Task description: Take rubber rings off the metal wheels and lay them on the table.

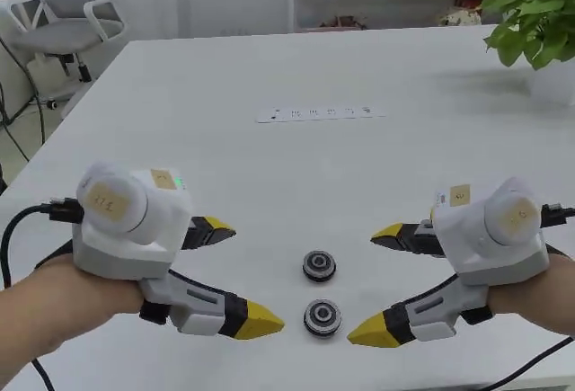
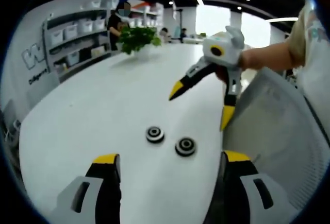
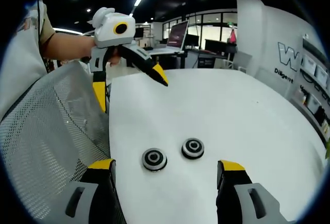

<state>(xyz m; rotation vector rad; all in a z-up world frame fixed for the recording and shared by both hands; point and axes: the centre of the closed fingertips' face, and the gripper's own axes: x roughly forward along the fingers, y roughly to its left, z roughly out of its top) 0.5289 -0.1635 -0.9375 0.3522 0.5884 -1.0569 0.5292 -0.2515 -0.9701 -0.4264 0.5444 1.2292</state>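
- My left tool (image 1: 247,274) and right tool (image 1: 370,282) both hang released, jaws wide, flanking two metal wheels (image 1: 319,266).
- Wheels sit near the front edge of the counter (image 1: 269,166); open top stretches beyond.

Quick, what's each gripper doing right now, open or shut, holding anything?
Left gripper: open, holding nothing.
Right gripper: open, holding nothing.

Left hand-held gripper (image 1: 252,276) and right hand-held gripper (image 1: 367,283), jaws spread
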